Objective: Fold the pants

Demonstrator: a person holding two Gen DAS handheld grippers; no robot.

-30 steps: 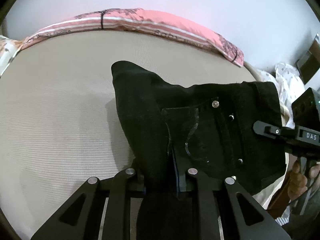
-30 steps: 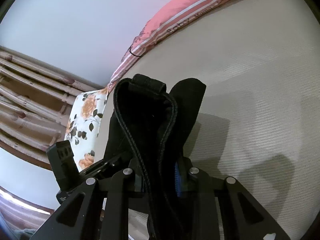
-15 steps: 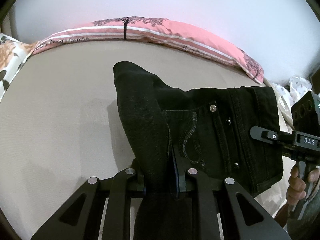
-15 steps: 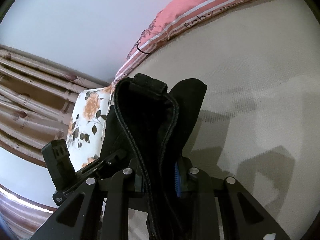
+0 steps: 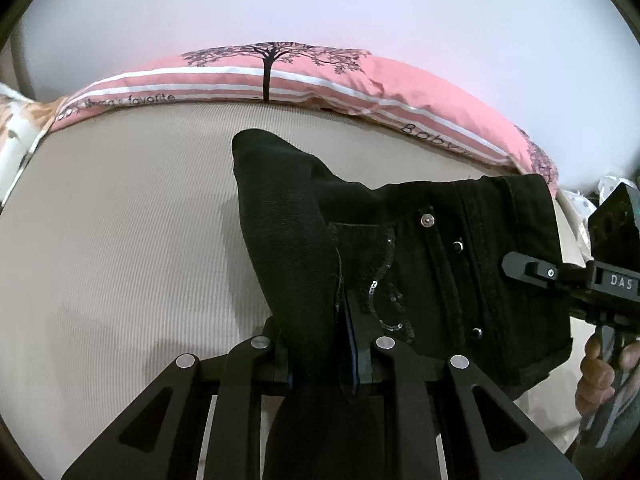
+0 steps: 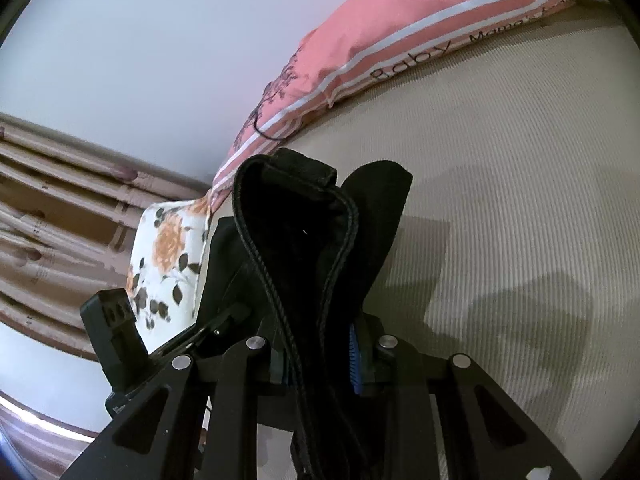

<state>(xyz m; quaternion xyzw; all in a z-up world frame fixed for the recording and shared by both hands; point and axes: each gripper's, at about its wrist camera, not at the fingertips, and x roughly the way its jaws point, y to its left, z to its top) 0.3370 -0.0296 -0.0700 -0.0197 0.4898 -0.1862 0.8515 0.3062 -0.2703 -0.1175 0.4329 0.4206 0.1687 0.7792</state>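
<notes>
Pants point(image 5: 400, 264), black, held up above bed point(image 5: 120, 240), waistband stretched between both grippers. Left gripper point(image 5: 322, 356) clamped on one waistband end; right gripper point(image 6: 320, 360) clamped on other end. Pink pillow point(image 5: 280, 76) at far edge of bed. Step judged: carrying pants over bed for laying out. Next: lower onto bed flat, keep waistband taut, legs aligned before folding.

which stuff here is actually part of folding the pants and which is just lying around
Part of the job:
black pants, held above the bed
left gripper, shut on the pants
right gripper, shut on the pants

Just lying about:
pink pillow
floral pillow
curtain
</notes>
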